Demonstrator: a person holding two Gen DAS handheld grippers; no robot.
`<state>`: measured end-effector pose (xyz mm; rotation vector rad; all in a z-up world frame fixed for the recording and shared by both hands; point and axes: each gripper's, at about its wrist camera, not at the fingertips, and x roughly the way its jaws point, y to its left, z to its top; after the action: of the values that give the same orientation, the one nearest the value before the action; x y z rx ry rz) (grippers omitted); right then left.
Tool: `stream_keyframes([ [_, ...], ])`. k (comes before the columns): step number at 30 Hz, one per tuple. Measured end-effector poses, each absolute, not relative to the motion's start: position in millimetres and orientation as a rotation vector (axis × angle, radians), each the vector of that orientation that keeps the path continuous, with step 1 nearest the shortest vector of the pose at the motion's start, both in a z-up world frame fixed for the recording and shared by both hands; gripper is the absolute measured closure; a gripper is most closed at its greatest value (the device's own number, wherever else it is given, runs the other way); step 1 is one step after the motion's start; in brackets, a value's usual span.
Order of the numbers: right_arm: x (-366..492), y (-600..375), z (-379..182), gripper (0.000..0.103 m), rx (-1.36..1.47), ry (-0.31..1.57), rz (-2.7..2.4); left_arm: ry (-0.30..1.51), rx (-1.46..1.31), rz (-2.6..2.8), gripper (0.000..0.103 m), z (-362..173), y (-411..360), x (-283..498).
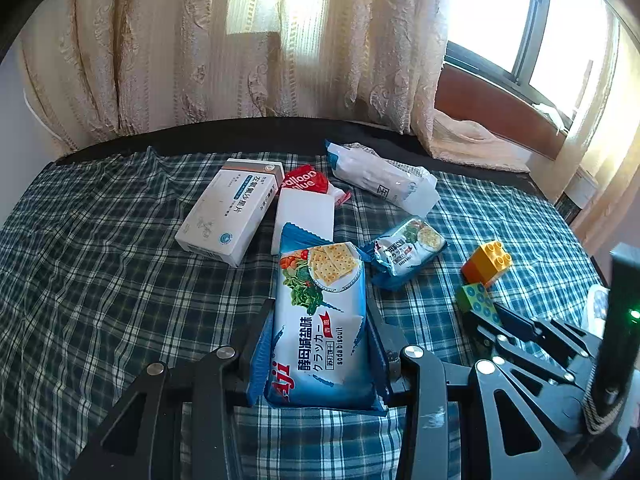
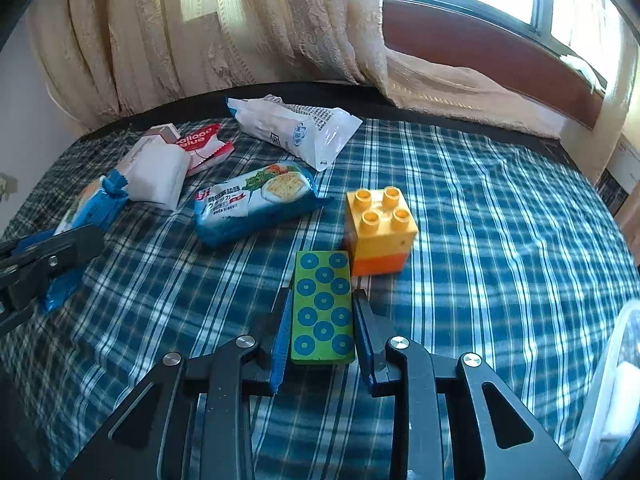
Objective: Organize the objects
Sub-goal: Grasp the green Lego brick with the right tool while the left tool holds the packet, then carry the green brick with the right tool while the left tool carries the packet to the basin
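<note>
Between the pads of the right hand-held gripper (image 2: 322,320) sits the green block (image 2: 323,308), a flat tile printed with blue rings. Its long axis runs straight away from the wrist, parallel to the fingers, which press on its two long sides; jaws closed on it, block resting on the plaid cloth (image 2: 500,240). Just beyond its far end, slightly right, stands the yellow-and-orange brick (image 2: 380,232), near but apparently not touching.

The left hand-held gripper (image 1: 320,340) is likewise closed, on the near half of a long cracker pack (image 1: 320,320); the pack's long axis also points away from the wrist, its far end overlapping a white box (image 1: 304,212). A smaller cracker pack (image 1: 408,252) lies just right of it, between the two hand-held grippers.

Judgement: each hand already has its item, so the coming move is a lift. Open cloth lies to the right of the brick and near the right hand. A clear container edge (image 2: 616,380) shows at far right, nearer the right hand; likely destination, not certain. The desk's dark far rim (image 2: 440,104) borders the curtain (image 2: 240,40).
</note>
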<state>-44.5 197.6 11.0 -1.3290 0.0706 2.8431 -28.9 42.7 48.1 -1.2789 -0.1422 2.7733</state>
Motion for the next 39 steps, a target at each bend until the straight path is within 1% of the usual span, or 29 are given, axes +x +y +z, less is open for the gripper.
stream_keyframes([
  [5,-22,206,23,0.073,-1.286,0.192,2.87,-0.128,-1.265,2.763,0.059,50,49,-25],
  [14,18,216,40,0.073,-1.195,0.308,2.873,-0.094,-1.242,2.742,0.059,52,61,-18],
  [22,61,252,57,0.073,-1.056,0.418,2.804,-0.049,-1.232,2.701,0.059,50,77,-11],
  [31,110,307,65,0.073,-0.91,0.489,2.657,0.016,-1.204,2.673,0.059,51,96,0],
  [39,145,349,58,0.073,-0.85,0.55,2.548,0.079,-1.202,2.655,0.059,53,114,8],
])
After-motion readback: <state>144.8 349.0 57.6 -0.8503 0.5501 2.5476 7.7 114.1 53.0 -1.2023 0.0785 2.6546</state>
